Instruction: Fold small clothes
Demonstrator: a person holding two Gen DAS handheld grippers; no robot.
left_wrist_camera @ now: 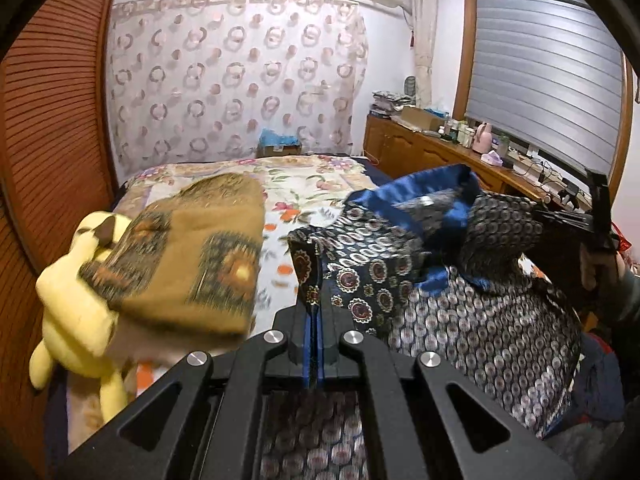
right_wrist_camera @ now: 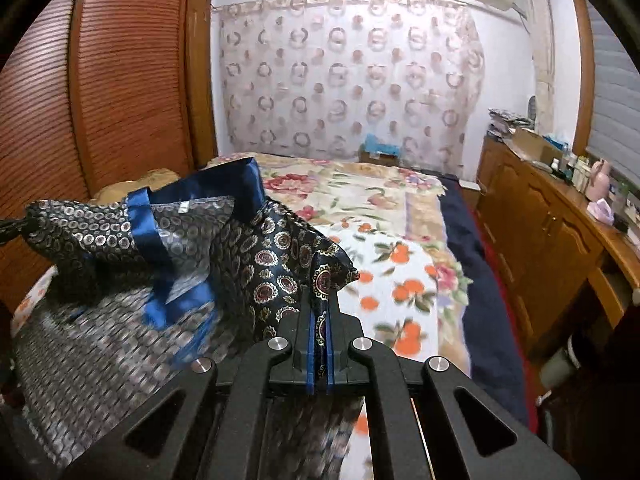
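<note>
The left gripper (left_wrist_camera: 313,312) has its fingers pressed together on one corner of the dark patterned garment (left_wrist_camera: 440,280); the right gripper (right_wrist_camera: 319,312) is likewise clamped on another corner of the same piece. The garment hangs raised between the two, its long axis running side to side from one gripper to the other, blue satin collar band (left_wrist_camera: 420,196) uppermost and the body drooping toward the floral bedspread (right_wrist_camera: 400,240). Left of it lie a folded mustard cloth (left_wrist_camera: 188,256) and a yellow plush toy (left_wrist_camera: 76,304), near the bed edge. Bare bedspread lies ahead; a wooden cabinet (right_wrist_camera: 540,224) bounds the right side.
</note>
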